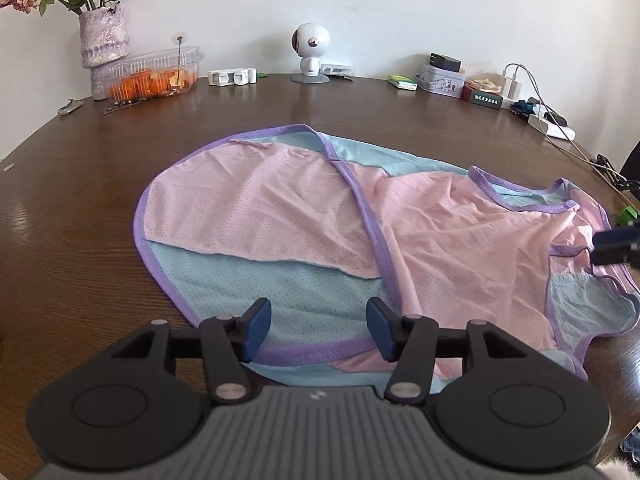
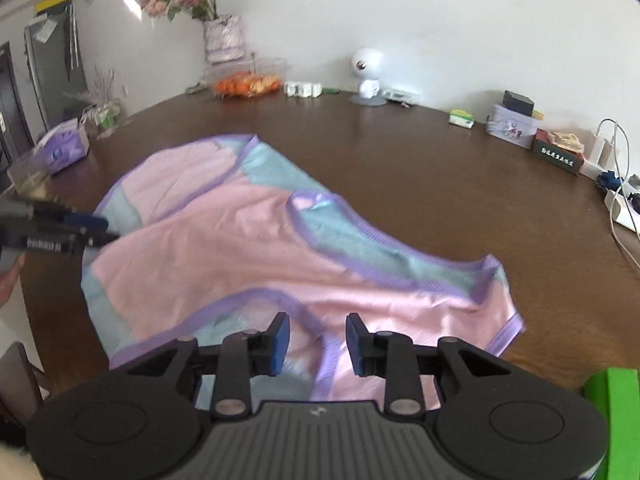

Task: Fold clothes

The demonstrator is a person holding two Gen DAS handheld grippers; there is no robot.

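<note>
The shirt (image 1: 440, 240) lay partly folded, one side turned over, on the table (image 1: 80, 200); more folds seemingly remained. Left gripper (image 1: 319, 330) and right gripper (image 2: 318, 344) both gaped, holding nothing.

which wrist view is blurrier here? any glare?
Right wrist view: motion-blurred, garment edges and the left hand-held gripper smeared. Left wrist view: sharp, garment mesh dots visible; window glare streaks the table near the fruit container. Both show fisheye bending.
</note>
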